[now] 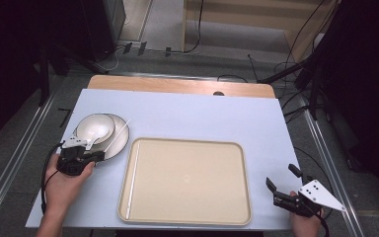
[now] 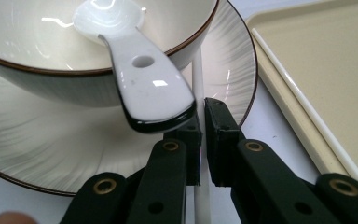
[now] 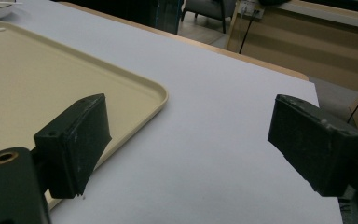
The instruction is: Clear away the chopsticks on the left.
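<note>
A white chopstick (image 2: pixel 197 70) lies across the rim of a ribbed plate (image 2: pixel 51 149), and my left gripper (image 2: pixel 202 116) is shut on it near its lower end. A white spoon (image 2: pixel 144 84) rests in the bowl (image 2: pixel 37 51) that stands on that plate, its handle hanging over the rim just beside my jaws. From above, the left gripper (image 1: pixel 98 155) sits at the plate's (image 1: pixel 121 145) near edge. My right gripper (image 1: pixel 280 176) hovers open by the table's near right corner, nothing between its fingers (image 3: pixel 79 135).
A beige tray (image 1: pixel 187 182) takes up the middle of the white table, with a second white chopstick (image 1: pixel 133 177) lying along its left inner edge. The tray's corner (image 3: pixel 158 95) is just left of my right gripper. Cables and stands ring the table.
</note>
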